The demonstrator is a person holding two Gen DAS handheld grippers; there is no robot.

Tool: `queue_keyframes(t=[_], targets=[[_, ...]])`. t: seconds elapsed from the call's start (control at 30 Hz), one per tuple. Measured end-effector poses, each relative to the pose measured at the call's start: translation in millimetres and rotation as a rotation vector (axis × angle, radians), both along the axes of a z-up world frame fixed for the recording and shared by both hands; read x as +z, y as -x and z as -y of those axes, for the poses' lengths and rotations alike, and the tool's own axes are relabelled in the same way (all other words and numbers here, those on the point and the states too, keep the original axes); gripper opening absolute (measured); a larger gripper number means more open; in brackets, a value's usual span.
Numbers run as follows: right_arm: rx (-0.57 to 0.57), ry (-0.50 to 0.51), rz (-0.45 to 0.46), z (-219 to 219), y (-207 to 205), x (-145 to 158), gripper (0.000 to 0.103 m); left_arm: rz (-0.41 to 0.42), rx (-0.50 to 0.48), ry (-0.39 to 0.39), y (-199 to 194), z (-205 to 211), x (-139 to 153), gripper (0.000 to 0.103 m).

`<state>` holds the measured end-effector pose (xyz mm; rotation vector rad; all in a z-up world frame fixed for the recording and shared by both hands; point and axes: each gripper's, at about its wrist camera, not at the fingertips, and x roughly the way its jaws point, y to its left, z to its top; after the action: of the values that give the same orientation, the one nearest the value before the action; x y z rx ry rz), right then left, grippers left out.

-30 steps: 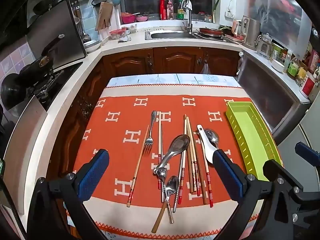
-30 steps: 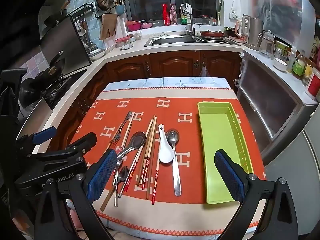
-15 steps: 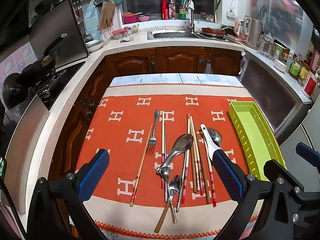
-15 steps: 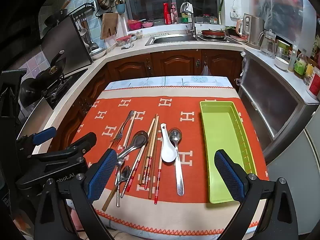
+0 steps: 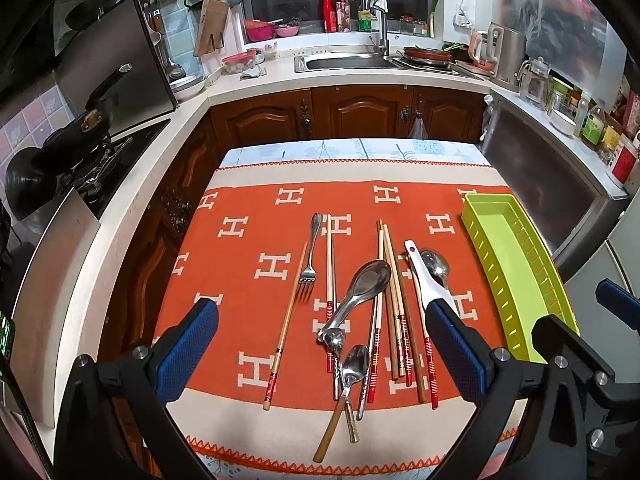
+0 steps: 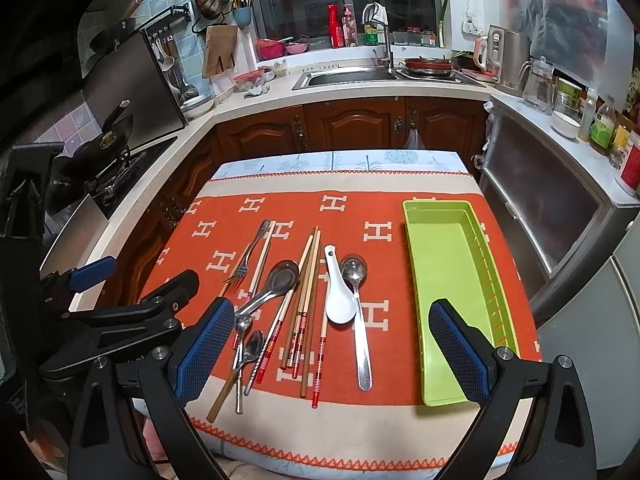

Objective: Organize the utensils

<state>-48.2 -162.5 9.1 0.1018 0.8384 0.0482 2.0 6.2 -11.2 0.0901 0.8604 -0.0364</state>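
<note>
Both grippers' fingers, left (image 5: 322, 338) and right (image 6: 331, 344), are standing wide apart, gripping nothing; utensils (image 6: 304, 304) are lying mid-worktop. Green tray (image 6: 448, 280) is sitting along the right edge.

So the table's covered in an orange cloth (image 6: 360, 216) with white H shapes all over and a cream border. Behind it there's dark wooden cabinets (image 6: 356, 126) under a white L-shaped counter (image 5: 256, 80). Steel sink (image 5: 340, 62) sits under the window, tap (image 5: 382, 20) with a rag draped over it, red bottle (image 5: 328, 10) and a pink one on the sill. Left side has a black wok (image 5: 76, 140) on the stove, a wooden cutting board (image 6: 218, 50) leaning on the tiles, pink bowls (image 5: 260, 30) near it. A red pan (image 6: 428, 66) rests right of the sink, then a steel kettle (image 6: 508, 60), a glass jug (image 6: 538, 86), and a white bowl (image 6: 565, 125) with bottles further along the right counter
</note>
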Motion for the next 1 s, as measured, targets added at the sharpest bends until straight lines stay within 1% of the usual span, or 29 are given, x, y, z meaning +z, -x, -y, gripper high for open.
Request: queue_keyframes(t=[0.33,1.0], targets=[[0.003,-0.009,-0.007,-4.5,0.6,-2.0,0.1,0.001,0.004,-0.009,-0.6,-2.0,1.9,0.102],[0.005,-0.011,-0.01,-7.2,0.8,-2.9,0.099,-0.007,0.002,0.004,0.1,-3.1,0.9,0.102]])
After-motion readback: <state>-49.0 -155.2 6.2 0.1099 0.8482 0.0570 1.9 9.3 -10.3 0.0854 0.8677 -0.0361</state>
